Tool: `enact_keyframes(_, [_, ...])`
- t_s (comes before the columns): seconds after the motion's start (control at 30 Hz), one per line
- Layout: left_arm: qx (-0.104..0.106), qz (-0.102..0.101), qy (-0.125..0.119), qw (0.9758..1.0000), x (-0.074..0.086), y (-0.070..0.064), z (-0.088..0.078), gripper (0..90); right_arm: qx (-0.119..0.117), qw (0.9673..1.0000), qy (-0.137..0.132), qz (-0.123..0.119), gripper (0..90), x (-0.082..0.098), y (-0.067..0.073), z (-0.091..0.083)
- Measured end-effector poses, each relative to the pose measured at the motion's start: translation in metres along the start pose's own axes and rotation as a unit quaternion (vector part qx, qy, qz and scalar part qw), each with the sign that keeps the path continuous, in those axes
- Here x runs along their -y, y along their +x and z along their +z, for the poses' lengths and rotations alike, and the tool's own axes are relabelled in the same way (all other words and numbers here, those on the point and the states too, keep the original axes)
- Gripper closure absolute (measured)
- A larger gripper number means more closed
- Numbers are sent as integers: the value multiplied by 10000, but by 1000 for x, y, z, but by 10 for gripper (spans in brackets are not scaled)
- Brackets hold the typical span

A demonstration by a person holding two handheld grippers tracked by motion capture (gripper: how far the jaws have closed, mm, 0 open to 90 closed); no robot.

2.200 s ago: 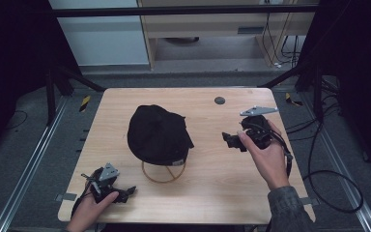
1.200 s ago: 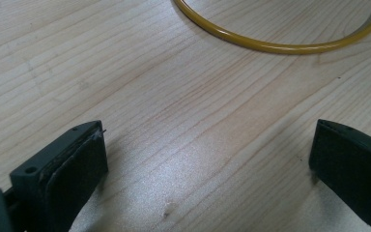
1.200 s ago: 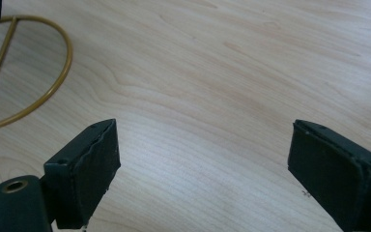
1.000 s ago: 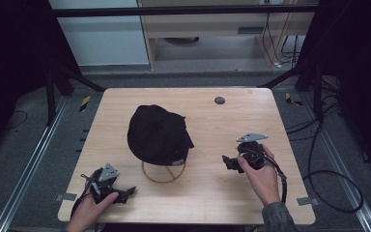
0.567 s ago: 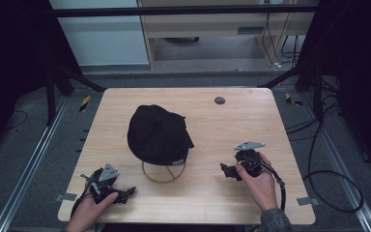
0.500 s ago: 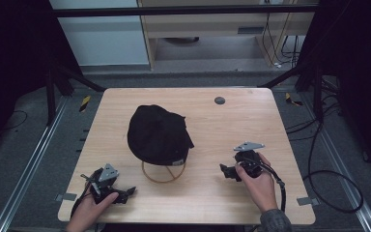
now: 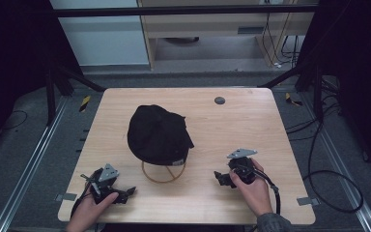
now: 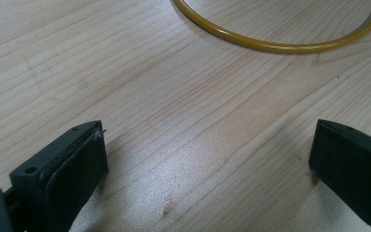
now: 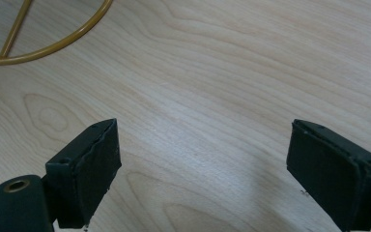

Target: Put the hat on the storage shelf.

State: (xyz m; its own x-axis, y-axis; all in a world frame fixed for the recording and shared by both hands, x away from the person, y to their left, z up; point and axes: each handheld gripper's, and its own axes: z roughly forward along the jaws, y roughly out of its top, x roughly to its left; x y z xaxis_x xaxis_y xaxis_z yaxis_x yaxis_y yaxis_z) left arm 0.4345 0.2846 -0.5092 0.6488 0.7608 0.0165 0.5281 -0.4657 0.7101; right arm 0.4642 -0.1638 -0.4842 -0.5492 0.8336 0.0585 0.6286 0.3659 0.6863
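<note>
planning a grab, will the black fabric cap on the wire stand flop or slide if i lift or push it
The black fabric cap looks soft, so it would probably sag when pinched. It sits on a thin yellow wire ring stand, which seems light; a push would likely slide both across the smooth wooden table.

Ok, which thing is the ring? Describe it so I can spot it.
Start at the wooden table and find the black cap near its middle. The ring pokes out from under the cap's near edge: a thin yellow hoop, the one coloured thing there.

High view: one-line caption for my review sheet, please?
A black cap on a gold wire stand sits mid-table; left gripper and right gripper rest open near the front edge.
</note>
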Motion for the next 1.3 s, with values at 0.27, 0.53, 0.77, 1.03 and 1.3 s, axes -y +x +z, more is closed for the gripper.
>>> enact_keyframes(0.27, [0,0,2,10000,0,0,0,0,-133,9998,70,-99,121,3,8,9])
enact_keyframes(0.53, [0,-1,2,10000,0,0,0,0,-200,9997,61,-112,121,1,15,18])
enact_keyframes(0.77, [-1,-2,1,10000,0,0,0,0,-167,9998,-73,-64,105,-1,20,29])
enact_keyframes(1.03, [2,1,4,10000,0,0,0,0,155,9990,-278,-304,34,0,29,40])
enact_keyframes(1.3, [23,27,11,10000,0,0,0,0,140,9990,-265,-334,34,0,28,40])
